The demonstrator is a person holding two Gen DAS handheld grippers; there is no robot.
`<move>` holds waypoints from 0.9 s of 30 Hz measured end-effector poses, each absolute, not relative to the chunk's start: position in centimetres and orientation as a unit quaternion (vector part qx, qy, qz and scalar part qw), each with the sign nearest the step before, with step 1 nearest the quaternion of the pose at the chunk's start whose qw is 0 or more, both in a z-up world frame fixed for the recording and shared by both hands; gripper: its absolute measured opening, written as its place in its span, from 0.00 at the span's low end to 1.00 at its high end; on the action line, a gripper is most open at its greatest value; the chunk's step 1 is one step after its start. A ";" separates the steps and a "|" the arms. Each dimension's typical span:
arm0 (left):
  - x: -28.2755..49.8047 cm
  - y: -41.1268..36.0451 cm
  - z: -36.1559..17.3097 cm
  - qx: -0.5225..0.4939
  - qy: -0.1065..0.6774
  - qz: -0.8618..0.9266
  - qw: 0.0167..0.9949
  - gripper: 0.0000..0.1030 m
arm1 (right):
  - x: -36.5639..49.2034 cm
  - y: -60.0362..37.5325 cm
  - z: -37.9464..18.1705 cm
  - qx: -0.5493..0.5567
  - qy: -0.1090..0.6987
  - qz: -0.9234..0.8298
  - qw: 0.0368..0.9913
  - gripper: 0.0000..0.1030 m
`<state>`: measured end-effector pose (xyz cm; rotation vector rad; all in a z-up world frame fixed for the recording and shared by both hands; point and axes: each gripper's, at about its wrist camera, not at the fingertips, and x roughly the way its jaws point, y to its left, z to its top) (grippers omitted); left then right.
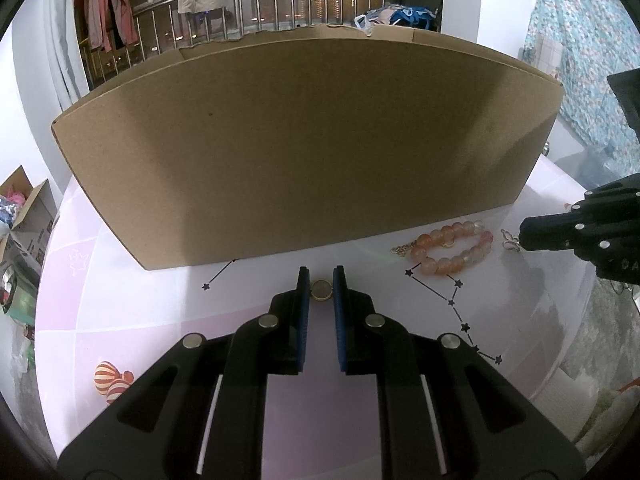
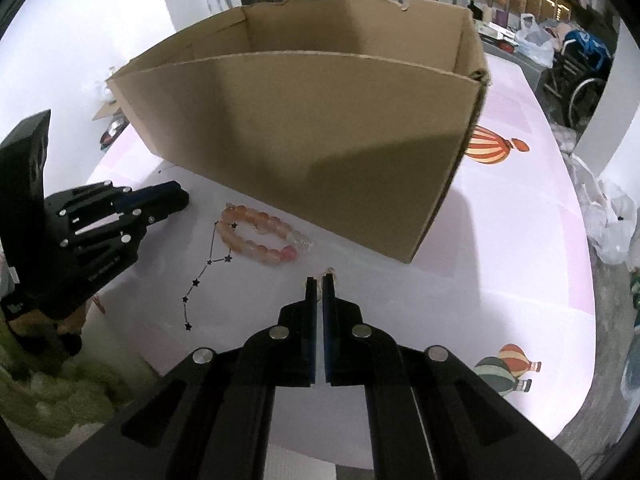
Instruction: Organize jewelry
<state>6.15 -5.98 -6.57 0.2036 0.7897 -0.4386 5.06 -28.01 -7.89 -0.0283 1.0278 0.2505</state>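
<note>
Gold ring (image 1: 321,290) sits flat on the worktop (image 1: 160,304) before the open cardboard box (image 1: 304,148); peach bead bracelet (image 1: 452,247) lies looped beside it, near the box wall.

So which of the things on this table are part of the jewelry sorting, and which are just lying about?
Part of the job:
- ring between the left gripper fingers
- pink bead bracelet
- small butterfly charm at the right gripper
- cardboard box, open-topped

Just lying about:
- small carton off the table's left edge
- plastic bags to the right
- hanging clothes behind
</note>
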 end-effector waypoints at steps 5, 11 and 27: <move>6.1 -5.9 -6.6 0.097 0.381 -0.212 0.894 0.10 | 4.9 -28.2 -8.0 0.014 0.501 0.111 0.858 0.14; 6.1 -5.9 -6.6 0.096 0.382 -0.212 0.894 0.10 | 5.3 -27.7 -8.7 0.018 0.498 0.093 0.862 0.20; 6.0 -6.0 -6.6 0.093 0.382 -0.212 0.895 0.10 | 5.8 -26.2 -9.0 -0.006 0.471 0.044 0.881 0.20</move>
